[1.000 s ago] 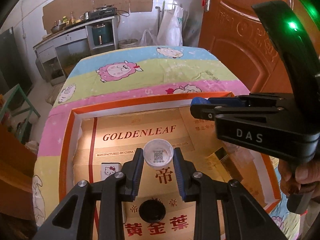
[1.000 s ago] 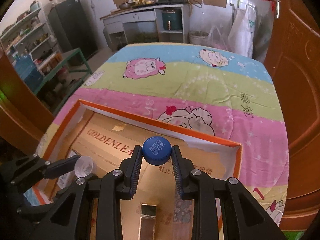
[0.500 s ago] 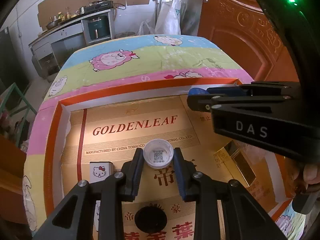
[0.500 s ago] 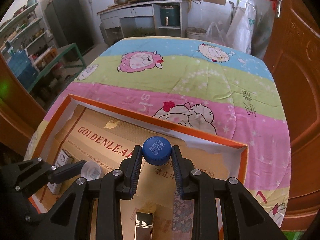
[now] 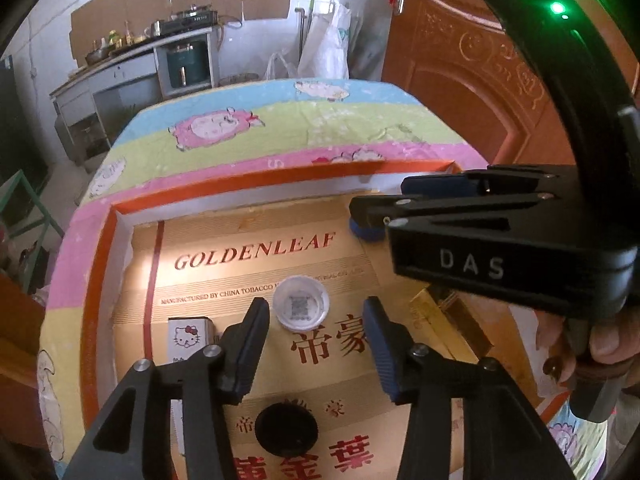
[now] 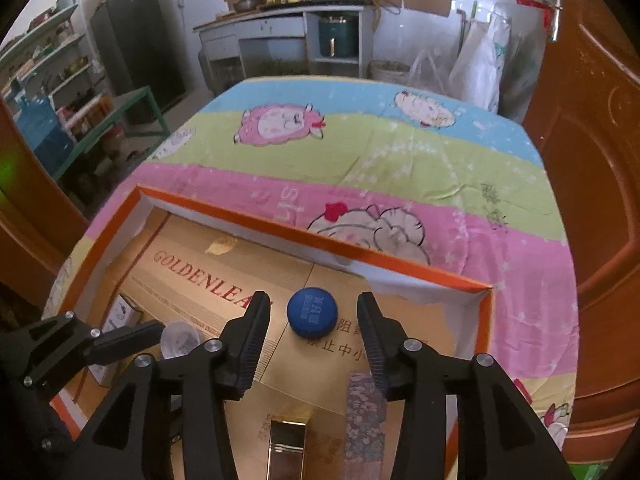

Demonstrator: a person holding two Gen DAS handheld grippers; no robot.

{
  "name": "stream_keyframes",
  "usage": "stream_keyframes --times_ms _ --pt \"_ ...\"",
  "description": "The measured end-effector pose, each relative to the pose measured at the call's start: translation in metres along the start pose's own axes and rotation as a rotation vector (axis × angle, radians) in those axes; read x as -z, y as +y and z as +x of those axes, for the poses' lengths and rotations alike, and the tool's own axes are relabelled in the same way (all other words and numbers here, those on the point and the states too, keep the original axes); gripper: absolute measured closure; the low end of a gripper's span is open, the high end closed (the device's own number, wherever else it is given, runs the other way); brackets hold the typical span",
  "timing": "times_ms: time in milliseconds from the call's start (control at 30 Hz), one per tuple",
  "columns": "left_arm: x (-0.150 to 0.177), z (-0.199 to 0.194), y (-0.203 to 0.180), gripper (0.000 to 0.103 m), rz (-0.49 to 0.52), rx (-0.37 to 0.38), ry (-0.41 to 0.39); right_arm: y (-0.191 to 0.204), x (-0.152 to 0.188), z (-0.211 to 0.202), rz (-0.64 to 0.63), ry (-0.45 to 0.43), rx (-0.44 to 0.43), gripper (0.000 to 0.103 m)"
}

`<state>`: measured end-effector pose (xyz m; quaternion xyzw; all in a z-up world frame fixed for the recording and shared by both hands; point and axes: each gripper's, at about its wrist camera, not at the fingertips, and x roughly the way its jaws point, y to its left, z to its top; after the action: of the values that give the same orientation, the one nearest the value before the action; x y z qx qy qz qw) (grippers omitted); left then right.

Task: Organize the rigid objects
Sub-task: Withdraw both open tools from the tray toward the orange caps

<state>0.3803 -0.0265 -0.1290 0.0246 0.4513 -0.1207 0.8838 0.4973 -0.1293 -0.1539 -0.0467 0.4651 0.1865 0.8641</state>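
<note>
An orange-rimmed shallow box lined with gold GOLDENLEAF card lies on the bedspread. A white bottle cap lies open side up on the card, free between the spread fingers of my open left gripper. A blue bottle cap lies on the card near the box's far right corner, free between the fingers of my open right gripper. It shows partly behind the right gripper in the left wrist view. The white cap also shows in the right wrist view.
In the box lie a black cap, a Hello Kitty box, a gold bar-shaped piece and a flowered strip. A cartoon sheep bedspread covers the surface. A wooden door stands at the right.
Both grippers have opened. The white cap and the blue cap, held before, now lie on the card in the box.
</note>
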Motion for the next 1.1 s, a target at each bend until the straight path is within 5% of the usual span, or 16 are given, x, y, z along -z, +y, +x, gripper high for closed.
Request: stream_keyframes --times_ms 333,1100 --pt "0.013 -0.052 -0.013 0.053 0.061 -0.059 -0.129 -0.003 0.012 -0.039 0.042 -0.059 -0.031 0.056" --pt "0.073 -0.150 -0.005 0.053 -0.038 -0.020 -0.214 0.037 0.094 -0.152 0.068 -0.202 0.016 0.056"
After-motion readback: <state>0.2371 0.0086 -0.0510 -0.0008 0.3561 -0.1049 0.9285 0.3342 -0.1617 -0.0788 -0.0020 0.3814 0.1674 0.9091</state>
